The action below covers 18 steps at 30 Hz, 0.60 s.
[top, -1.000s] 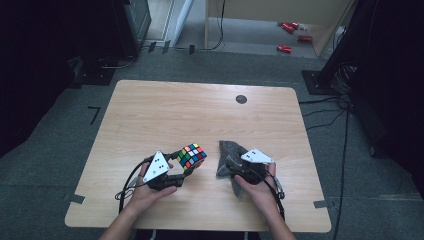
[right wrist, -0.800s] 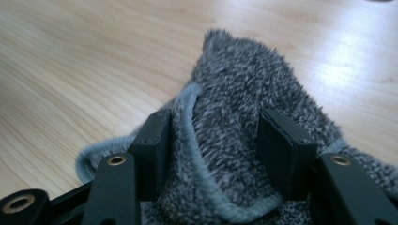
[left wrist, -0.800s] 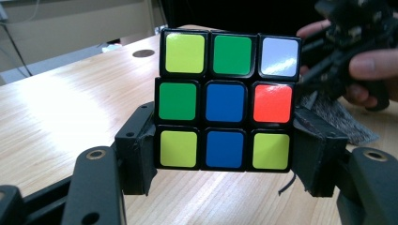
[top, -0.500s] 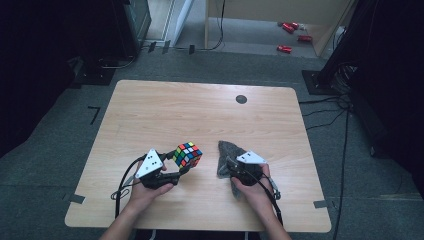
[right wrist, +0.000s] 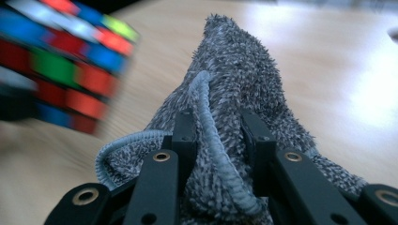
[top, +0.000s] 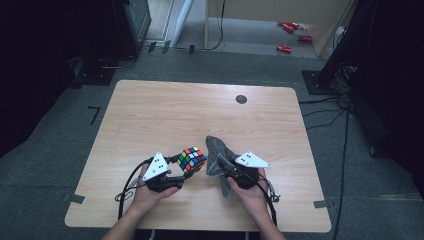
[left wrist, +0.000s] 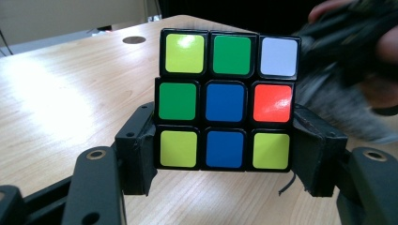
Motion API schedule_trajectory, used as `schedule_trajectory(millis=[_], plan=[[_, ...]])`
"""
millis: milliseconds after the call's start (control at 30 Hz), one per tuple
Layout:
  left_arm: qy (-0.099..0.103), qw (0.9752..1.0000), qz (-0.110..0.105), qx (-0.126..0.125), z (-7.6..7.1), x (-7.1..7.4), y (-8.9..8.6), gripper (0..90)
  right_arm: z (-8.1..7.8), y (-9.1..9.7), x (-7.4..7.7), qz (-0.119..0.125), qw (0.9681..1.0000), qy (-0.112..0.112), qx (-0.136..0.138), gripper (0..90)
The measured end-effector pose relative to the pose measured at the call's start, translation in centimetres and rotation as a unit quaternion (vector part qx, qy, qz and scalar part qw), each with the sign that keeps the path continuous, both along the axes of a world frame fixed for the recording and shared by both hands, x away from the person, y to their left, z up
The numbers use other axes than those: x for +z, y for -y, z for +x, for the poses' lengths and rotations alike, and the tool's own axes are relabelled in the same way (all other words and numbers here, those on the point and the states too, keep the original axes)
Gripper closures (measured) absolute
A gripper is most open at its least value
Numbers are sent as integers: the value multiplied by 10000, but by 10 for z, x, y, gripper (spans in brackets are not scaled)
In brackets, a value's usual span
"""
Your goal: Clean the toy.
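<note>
Cube (top: 191, 159), one, one grey cloth (top: 218, 155), two tongs, both gripping.

Cube (left wrist: 227, 99) has black edges, and the face toward the left gripper (left wrist: 225, 161) reads yellow-green, green, white up top, green, blue, red mid, yellow-green, blue, yellow-green bottom. Cloth (right wrist: 234, 108) is fuzzy speckled grey; worktop (top: 165, 110) is light woodgrain.

Each hand carries a black tool: the left tool (top: 181, 176) and the right tool (top: 223, 169), both seen in the lower middle of the high view. A pale grey three-cornered plate with small dark dots tops each one, and a thin black cable trails from each toward the bottom edge. In the gripper views the jaws are matt black, blocky bars (each with a brass-ringed screw hole). The forearms are bare of sleeves.
</note>
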<state>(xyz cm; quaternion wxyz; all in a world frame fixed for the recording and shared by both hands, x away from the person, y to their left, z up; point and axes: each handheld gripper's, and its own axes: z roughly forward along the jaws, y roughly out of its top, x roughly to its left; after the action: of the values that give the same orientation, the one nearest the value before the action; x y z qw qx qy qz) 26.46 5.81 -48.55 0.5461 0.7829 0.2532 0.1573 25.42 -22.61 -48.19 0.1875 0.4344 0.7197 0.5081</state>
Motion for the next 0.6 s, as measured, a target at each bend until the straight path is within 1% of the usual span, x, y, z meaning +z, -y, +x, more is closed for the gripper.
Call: schedule_trajectory(millis=[67, 133, 200, 233, 267, 300, 367, 433, 500, 533, 600], plan=[[-46, 10000, 17, -34, -1, -1, 2, 351, -6, -3, 11, 189, 9994, 190, 200, 722], [-13, 10000, 75, -57, -4, -2, 6, 351, -11, -6, 20, 325, 9983, 317, 378, 723], [32, 9999, 83, -95, -8, -3, 10, 351, -17, -11, 27, 418, 9965, 462, 566, 722], [61, 9999, 101, -97, -10, -3, 11, 351, -18, -12, 29, 474, 9956, 493, 642, 721], [65, 9999, 100, -123, -11, -3, 13, 351, -20, -14, 32, 591, 9944, 501, 722, 720], [55, 9998, 105, -147, -11, -4, 14, 351, -21, -15, 34, 709, 9932, 477, 791, 719], [104, 9997, 162, -163, -13, -5, 17, 351, -22, -18, 36, 888, 9913, 396, 889, 717], [167, 9994, 239, -167, -15, -6, 19, 351, -20, -19, 34, 976, 9903, 289, 946, 717], [243, 9991, 320, -145, -17, -5, 20, 352, -18, -18, 30, 1003, 9902, 222, 943, 716], [267, 9990, 324, -140, -18, -4, 20, 352, -17, -16, 28, 1087, 9896, 155, 932, 715], [270, 9992, 269, -133, -18, 0, 19, 352, -13, -12, 24, 1160, 9896, 87, 852, 715]])
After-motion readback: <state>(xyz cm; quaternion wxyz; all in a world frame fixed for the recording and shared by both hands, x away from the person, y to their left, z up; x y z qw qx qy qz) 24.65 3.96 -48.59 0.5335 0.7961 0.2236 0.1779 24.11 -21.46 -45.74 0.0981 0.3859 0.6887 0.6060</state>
